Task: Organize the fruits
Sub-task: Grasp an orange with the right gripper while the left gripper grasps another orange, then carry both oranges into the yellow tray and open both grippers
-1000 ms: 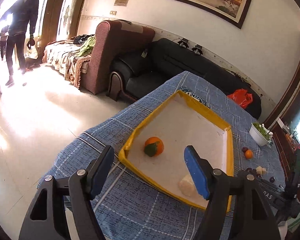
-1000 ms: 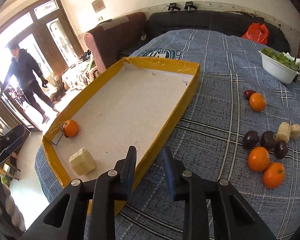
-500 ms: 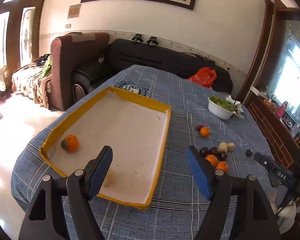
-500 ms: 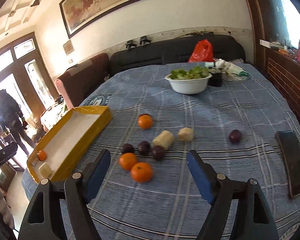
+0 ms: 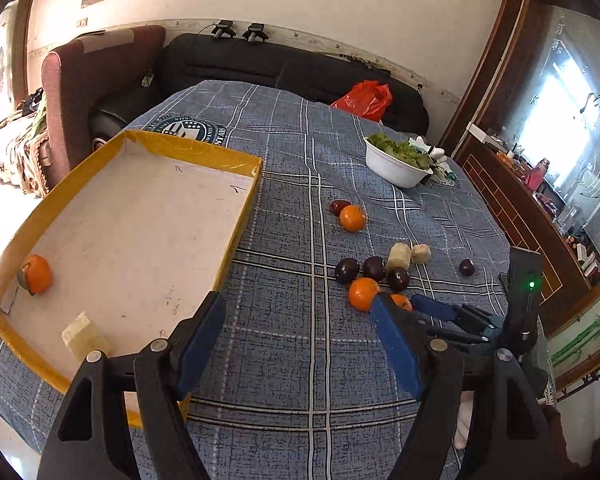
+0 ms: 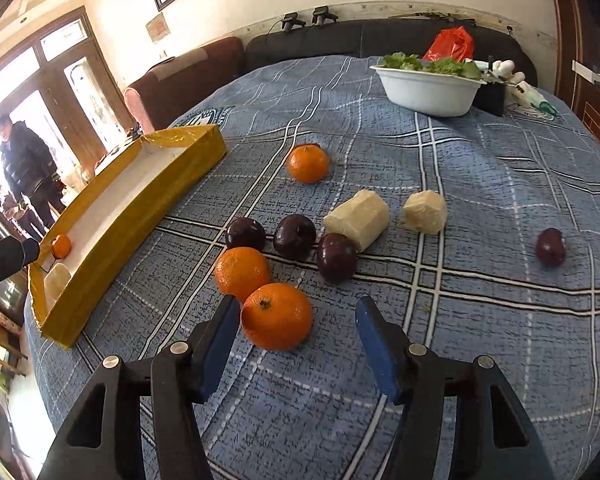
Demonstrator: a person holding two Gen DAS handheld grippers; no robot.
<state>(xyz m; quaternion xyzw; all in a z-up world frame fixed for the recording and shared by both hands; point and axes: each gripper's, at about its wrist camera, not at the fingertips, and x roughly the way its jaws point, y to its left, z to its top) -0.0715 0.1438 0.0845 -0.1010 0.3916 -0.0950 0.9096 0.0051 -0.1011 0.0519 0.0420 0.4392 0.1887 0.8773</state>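
Right claw closing around an orange

The right claw [image 6: 296, 344], jaws just narrowing but not touching, straddles the orange [image 6: 277, 316] at lower centre. The left claw [image 5: 300, 344] hangs open and empty; the tray [image 5: 242, 200] sits left.

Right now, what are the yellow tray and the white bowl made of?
The yellow tray looks like cardboard: thin, straight walls wrapped in glossy yellow tape, with a matte white floor bearing pen marks. The white bowl looks like smooth plastic, though glazed ceramic is possible; its thin rolled rim and soft sheen suggest plastic.
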